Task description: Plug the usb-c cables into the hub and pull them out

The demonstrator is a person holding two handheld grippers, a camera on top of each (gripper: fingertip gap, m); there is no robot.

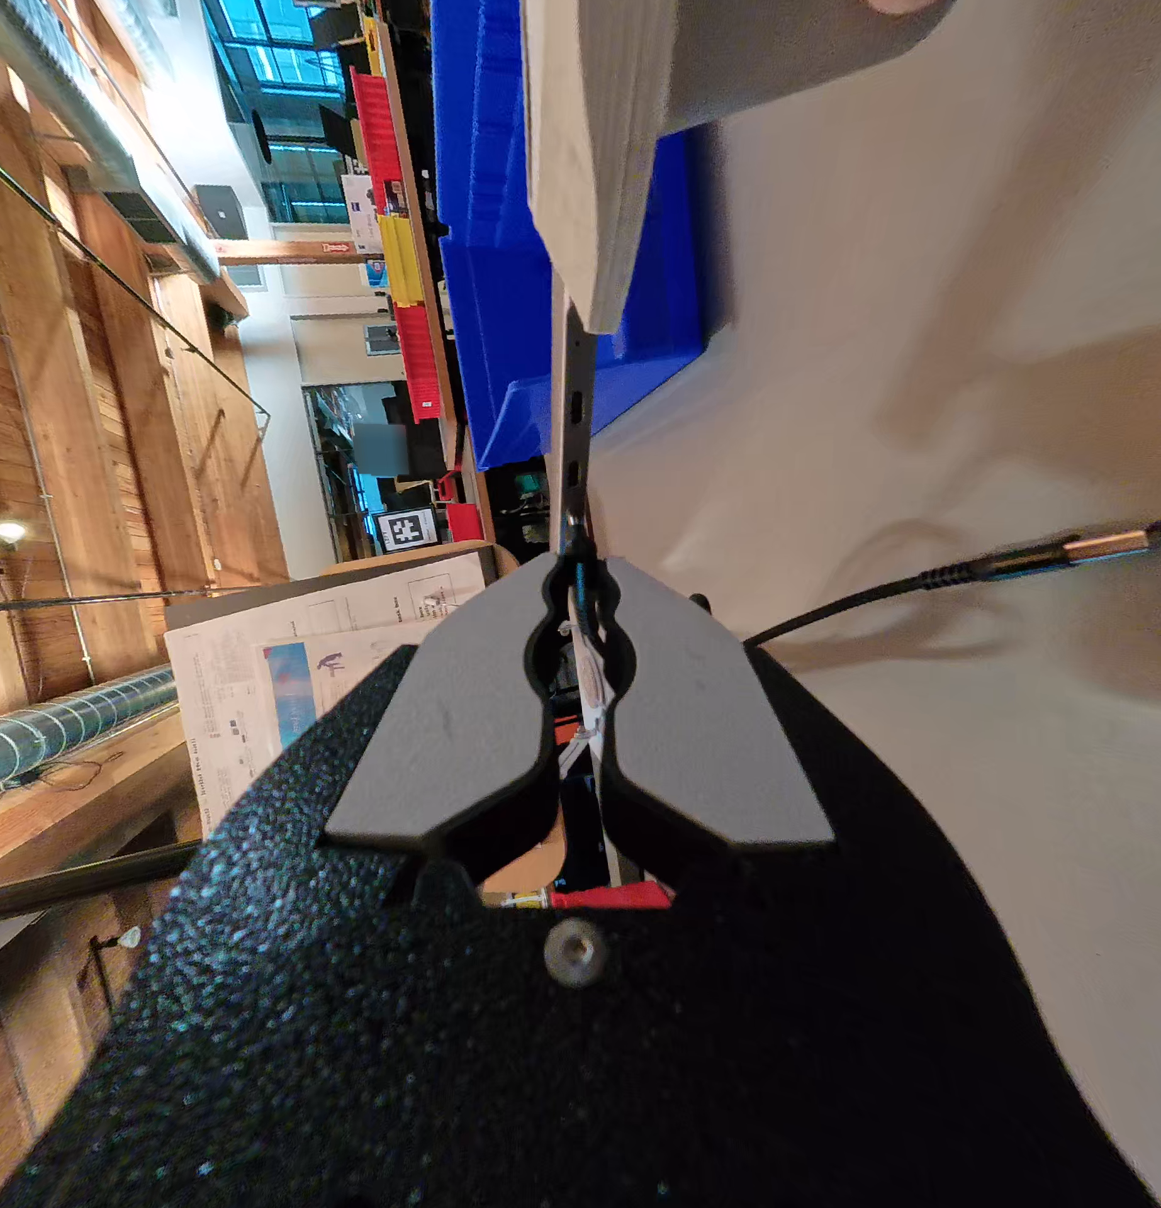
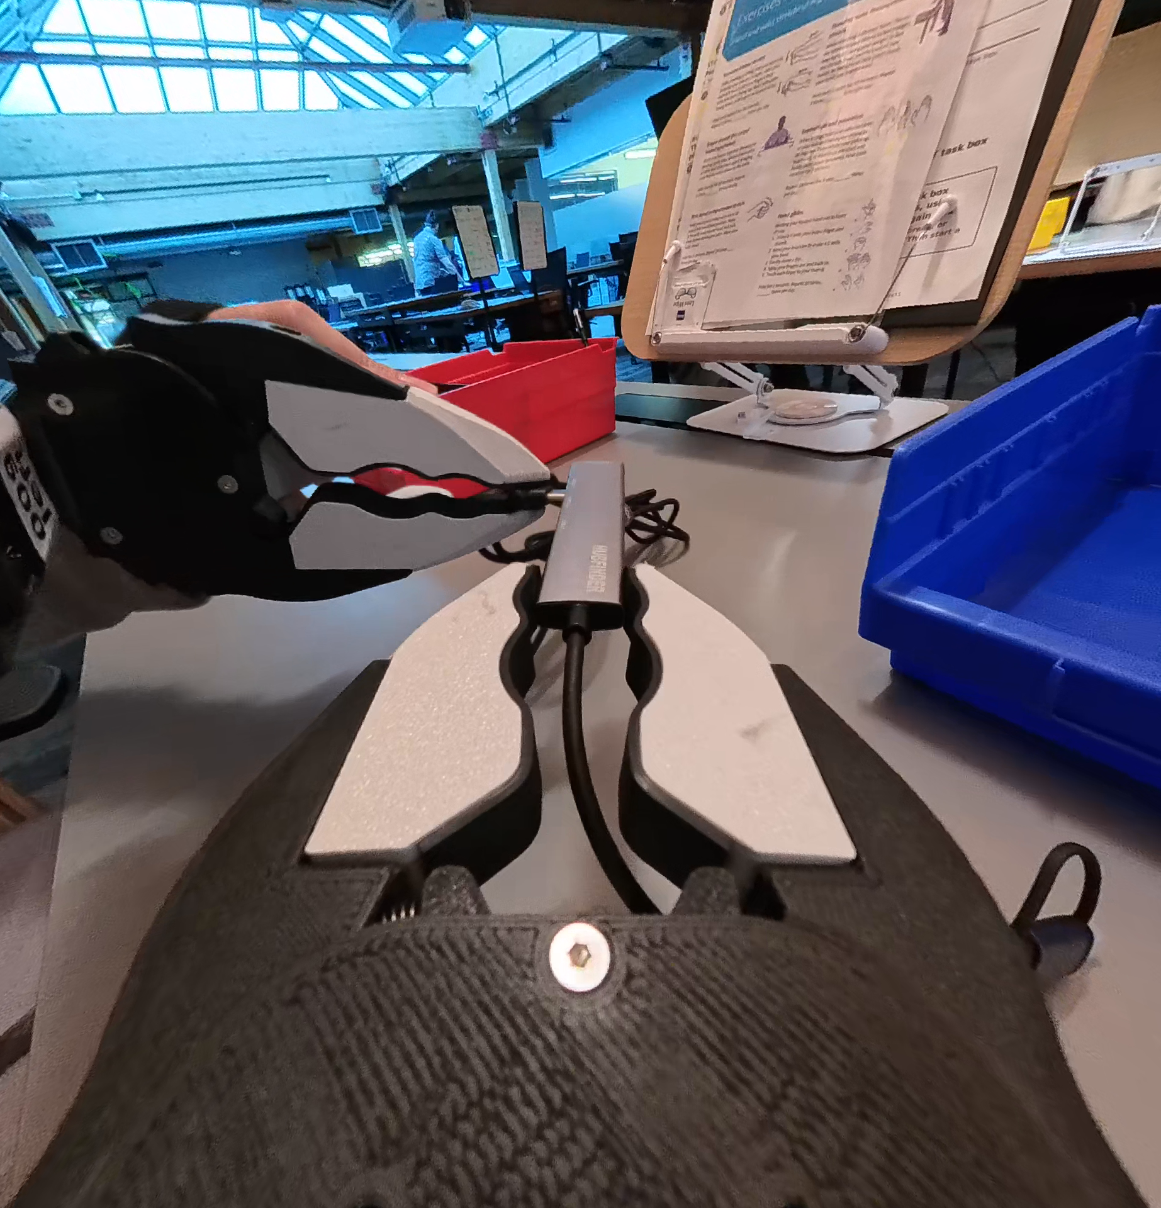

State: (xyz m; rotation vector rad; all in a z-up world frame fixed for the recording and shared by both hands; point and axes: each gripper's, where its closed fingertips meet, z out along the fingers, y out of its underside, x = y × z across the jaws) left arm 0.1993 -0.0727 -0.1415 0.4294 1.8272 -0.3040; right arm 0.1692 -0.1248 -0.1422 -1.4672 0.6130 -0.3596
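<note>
My right gripper (image 2: 579, 578) is shut on the near end of the grey hub (image 2: 587, 523) and holds it just above the table. The hub's own black lead (image 2: 574, 719) runs back between my fingers. My left gripper (image 2: 541, 500) comes in from the left, shut on a black USB-C plug (image 2: 551, 500) whose tip meets the hub's left side. In the left wrist view my left gripper (image 1: 581, 562) pinches that plug (image 1: 579, 582) against the hub's edge (image 1: 576, 418), where two free ports show. I cannot tell how deep the plug sits.
A second cable with a metal plug (image 1: 1100, 546) lies on the table, and loose black cable (image 2: 653, 516) is piled behind the hub. A blue bin (image 2: 1022, 555) stands right, a red bin (image 2: 538, 392) behind, and a document stand (image 2: 826, 196) at the back. The tips of one gripper are about 6 centimeters away from the tips of the other.
</note>
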